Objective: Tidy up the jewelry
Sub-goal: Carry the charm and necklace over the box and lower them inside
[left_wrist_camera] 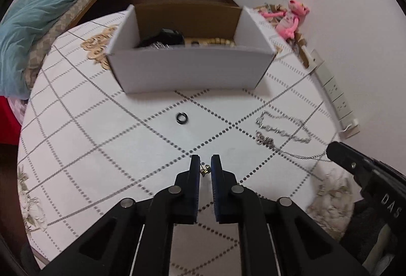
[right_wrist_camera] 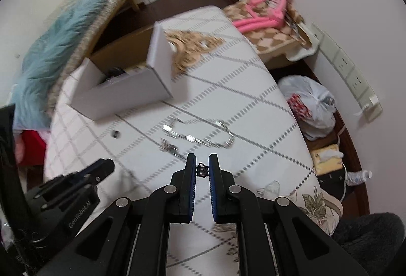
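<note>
Pinching a small gold earring (left_wrist_camera: 206, 169) between its blue pads, your left gripper (left_wrist_camera: 205, 161) has its jaws drawn nearly together, with only a narrow gap that the earring spans. It hangs low over the white tablecloth (left_wrist_camera: 101, 149), pointing toward the open white cardboard box (left_wrist_camera: 190, 67), which stands well ahead on the table. A black ring (left_wrist_camera: 181, 118) lies on the cloth between that gripper and the box, apart from both. Inside the box you can make out a dark item and a string of wooden beads (left_wrist_camera: 210, 42).

Your right gripper (right_wrist_camera: 202, 161) is likewise closed down on something: a small dark charm (right_wrist_camera: 202, 171) is clamped crosswise between its pads, just behind the fingertips. This gripper is held above the near part of the table, angled so that the box (right_wrist_camera: 121, 95) sits ahead and to its left. Silver chains (right_wrist_camera: 200, 135) lie spread on the cloth just beyond its fingertips, not touching them.

From the right wrist view your left gripper (right_wrist_camera: 101, 166) shows at the lower left, its tips over the cloth. From the left wrist view the right gripper's (left_wrist_camera: 335, 149) black tip shows at the right edge, near the thin chain (left_wrist_camera: 302, 155).
</note>
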`<move>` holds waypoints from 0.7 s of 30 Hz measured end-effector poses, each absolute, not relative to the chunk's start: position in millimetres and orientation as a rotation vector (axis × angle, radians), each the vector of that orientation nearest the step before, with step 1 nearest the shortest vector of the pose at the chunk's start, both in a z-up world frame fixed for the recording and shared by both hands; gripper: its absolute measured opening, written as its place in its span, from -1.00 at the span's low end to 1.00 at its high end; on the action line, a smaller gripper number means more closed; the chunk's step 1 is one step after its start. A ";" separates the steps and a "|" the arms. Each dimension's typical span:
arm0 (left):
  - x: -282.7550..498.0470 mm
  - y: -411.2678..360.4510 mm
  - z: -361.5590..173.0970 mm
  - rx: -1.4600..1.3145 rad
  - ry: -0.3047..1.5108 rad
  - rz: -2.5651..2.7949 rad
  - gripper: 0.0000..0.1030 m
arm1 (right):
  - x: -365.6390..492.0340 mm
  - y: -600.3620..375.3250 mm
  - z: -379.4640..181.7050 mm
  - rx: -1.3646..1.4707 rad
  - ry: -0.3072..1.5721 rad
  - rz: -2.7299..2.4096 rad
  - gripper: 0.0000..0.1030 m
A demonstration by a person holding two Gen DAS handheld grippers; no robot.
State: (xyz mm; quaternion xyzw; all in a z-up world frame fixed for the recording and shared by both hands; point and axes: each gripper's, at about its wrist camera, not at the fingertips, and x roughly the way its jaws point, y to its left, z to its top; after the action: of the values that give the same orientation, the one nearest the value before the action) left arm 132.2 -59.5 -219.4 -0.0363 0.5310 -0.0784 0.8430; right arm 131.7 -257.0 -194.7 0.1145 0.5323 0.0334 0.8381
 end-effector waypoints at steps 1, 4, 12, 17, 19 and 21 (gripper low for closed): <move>130.0 -55.4 -212.7 -0.084 1.114 -0.167 -0.88 | 132.1 -255.6 -188.7 0.246 1.120 0.085 -0.80; 128.7 -43.4 -189.9 -0.107 1.091 -0.176 -0.88 | 137.0 -250.0 -162.7 0.243 1.088 0.139 -0.80; 152.9 -19.9 -131.2 -0.153 1.022 -0.207 -0.88 | 164.4 -233.2 -83.9 0.221 0.989 0.266 -0.80; 188.5 -7.1 -108.0 -0.171 0.994 -0.216 -0.88 | 202.7 -218.3 -46.6 0.190 0.944 0.320 -0.80; 202.5 -2.5 -105.6 -0.174 0.993 -0.207 -0.88 | 223.2 -209.3 -43.5 0.172 0.948 0.325 -0.80; 220.8 2.7 -107.8 -0.190 1.009 -0.206 -0.88 | 247.2 -199.7 -48.0 0.159 0.968 0.327 -0.80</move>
State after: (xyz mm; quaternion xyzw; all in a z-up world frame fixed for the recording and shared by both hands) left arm 220.8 2.7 -107.8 -0.0908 0.4819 -0.0984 0.8659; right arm 247.2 -199.7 -48.0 0.0760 0.4629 0.1562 0.8692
